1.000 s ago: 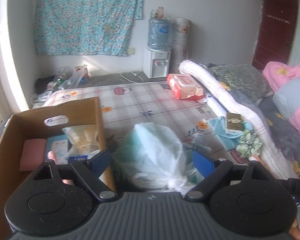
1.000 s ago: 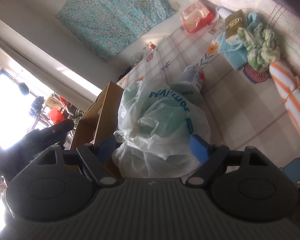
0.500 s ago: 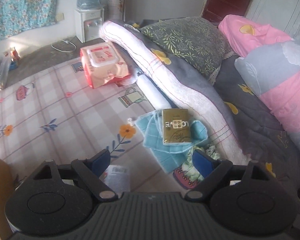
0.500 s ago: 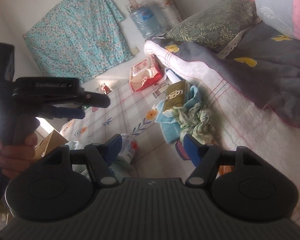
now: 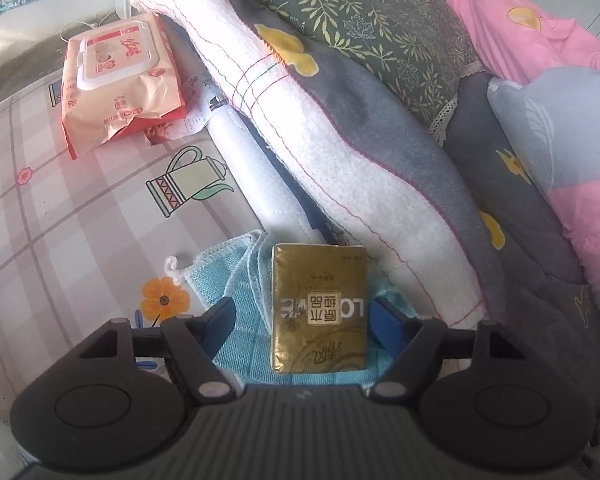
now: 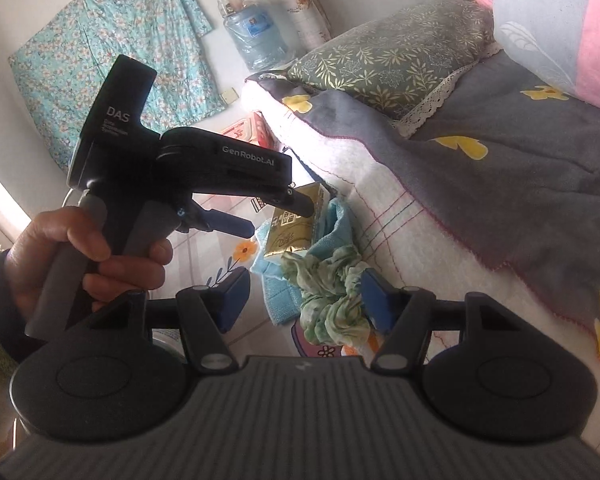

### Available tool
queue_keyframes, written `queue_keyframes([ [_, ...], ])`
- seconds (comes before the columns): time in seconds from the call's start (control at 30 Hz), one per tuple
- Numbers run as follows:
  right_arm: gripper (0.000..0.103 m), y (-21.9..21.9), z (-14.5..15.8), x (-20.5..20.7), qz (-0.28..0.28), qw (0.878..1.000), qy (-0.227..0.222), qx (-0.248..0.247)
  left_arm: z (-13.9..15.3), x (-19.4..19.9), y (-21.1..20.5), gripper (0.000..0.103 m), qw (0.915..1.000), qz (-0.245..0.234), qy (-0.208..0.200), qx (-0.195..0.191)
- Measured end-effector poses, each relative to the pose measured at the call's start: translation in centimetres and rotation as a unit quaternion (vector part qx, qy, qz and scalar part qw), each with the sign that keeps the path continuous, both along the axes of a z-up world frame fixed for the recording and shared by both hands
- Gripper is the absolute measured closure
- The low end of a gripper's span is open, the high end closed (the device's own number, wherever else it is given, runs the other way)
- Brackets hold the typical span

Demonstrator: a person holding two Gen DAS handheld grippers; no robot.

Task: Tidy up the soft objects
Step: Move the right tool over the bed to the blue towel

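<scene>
Left wrist view: the left gripper (image 5: 302, 314) is seen with its jaws spread wide, one blue finger on each side of the gold tissue pack (image 5: 319, 308); no contact with the pack is visible.
Gold tissue pack: it is laid flat on the blue cloth (image 5: 236, 332), just beside the rolled white blanket (image 5: 340, 152).
Blue cloth: it is spread on the checked bed sheet (image 5: 80, 220), partly under the pack.
Wet wipes pack (image 5: 118, 80): it is set well apart on the sheet, against the blanket's far end.
Right wrist view: the right gripper (image 6: 305, 296) is held wide apart and grips nothing; the green scrunchie (image 6: 332, 296) is framed between its fingers.
Green scrunchie: it is bunched on the near edge of the blue cloth (image 6: 280, 296), just beside the gold tissue pack (image 6: 294, 226).
Left gripper (image 6: 278, 214) in this view: it is held by the left hand (image 6: 88, 256), its fingertips over the pack.
Background: a leaf-print pillow (image 6: 384, 60) and a water bottle (image 6: 256, 38) are seen.
</scene>
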State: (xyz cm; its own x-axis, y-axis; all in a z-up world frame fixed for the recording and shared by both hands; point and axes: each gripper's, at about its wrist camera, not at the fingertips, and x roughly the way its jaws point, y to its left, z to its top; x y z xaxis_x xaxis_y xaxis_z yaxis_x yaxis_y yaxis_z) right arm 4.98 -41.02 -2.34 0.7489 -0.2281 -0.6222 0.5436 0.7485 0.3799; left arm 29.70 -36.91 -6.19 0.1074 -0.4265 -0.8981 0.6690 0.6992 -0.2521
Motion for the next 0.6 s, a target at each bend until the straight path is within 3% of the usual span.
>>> queue_keyframes([
  [0.07, 0.042, -0.1, -0.2, 0.2, 0.001, 1.000, 0.004, 0.000, -0.5, 0.2, -0.1, 0.028, 1.0000, 0.002, 0.006, -0.004],
  [0.2, 0.042, -0.4, -1.0, 1.2, 0.008, 1.000, 0.019, 0.002, -0.9, 0.4, 0.0, 0.045, 0.9997, 0.002, 0.013, -0.022],
  [0.27, 0.045, -0.6, -1.7, 2.0, 0.009, 0.999, 0.032, 0.003, -0.6, 0.3, 0.1, 0.048, 0.9996, 0.002, 0.011, -0.025],
  [0.37, 0.054, -0.7, -2.6, 3.0, 0.012, 0.999, 0.048, -0.003, -0.1, 0.2, 0.4, 0.050, 0.9997, 0.005, -0.005, -0.025],
  [0.5, 0.083, -0.8, -3.7, 3.6, 0.019, 0.998, 0.066, 0.002, 0.5, 0.6, 1.5, 0.051, 0.9994, 0.018, -0.002, -0.030],
  [0.6, 0.090, -0.5, -3.8, 3.2, 0.024, 0.998, 0.063, 0.007, 1.3, 0.7, 2.5, 0.051, 0.9992, 0.022, -0.009, -0.033],
])
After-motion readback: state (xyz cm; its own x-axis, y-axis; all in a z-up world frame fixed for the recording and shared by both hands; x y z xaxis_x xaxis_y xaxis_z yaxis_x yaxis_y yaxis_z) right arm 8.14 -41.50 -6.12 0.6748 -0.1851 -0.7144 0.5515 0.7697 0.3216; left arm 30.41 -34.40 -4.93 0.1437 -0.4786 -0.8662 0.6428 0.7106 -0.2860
